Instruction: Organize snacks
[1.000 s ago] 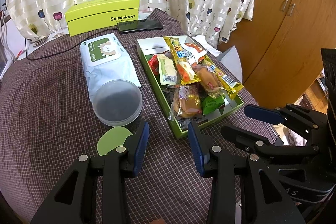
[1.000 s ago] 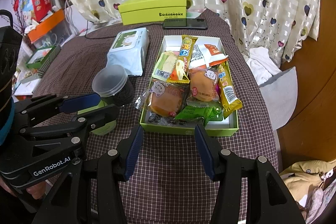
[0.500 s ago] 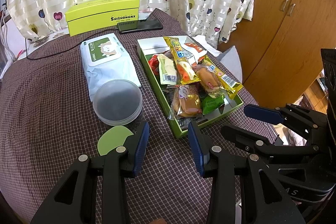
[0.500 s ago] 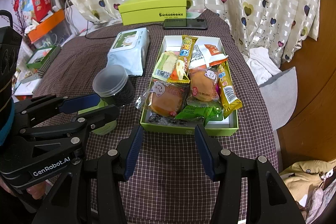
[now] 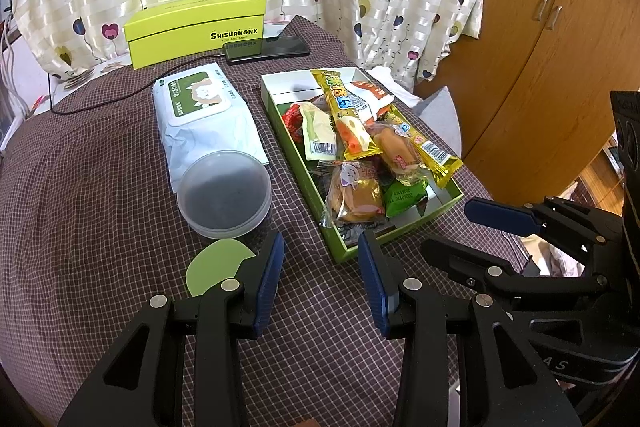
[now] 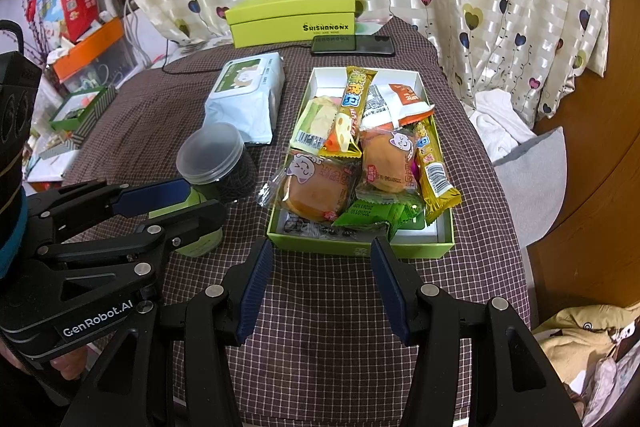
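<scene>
Both tools, left tool (image 5: 320, 277) and right tool (image 6: 320, 283), hover spread and empty above the table (image 6: 320, 327). Snacks (image 6: 360, 155) lie heaped inside the green tray (image 6: 360, 249); this suits either a filled tray or one awaiting sorting.

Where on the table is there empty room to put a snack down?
Bare checked cloth lies in front of the green snack box, under the open right gripper. More lies left of the wipes pack and the lidded jar. The box itself is piled full. The strip between jar and box is narrow.
</scene>
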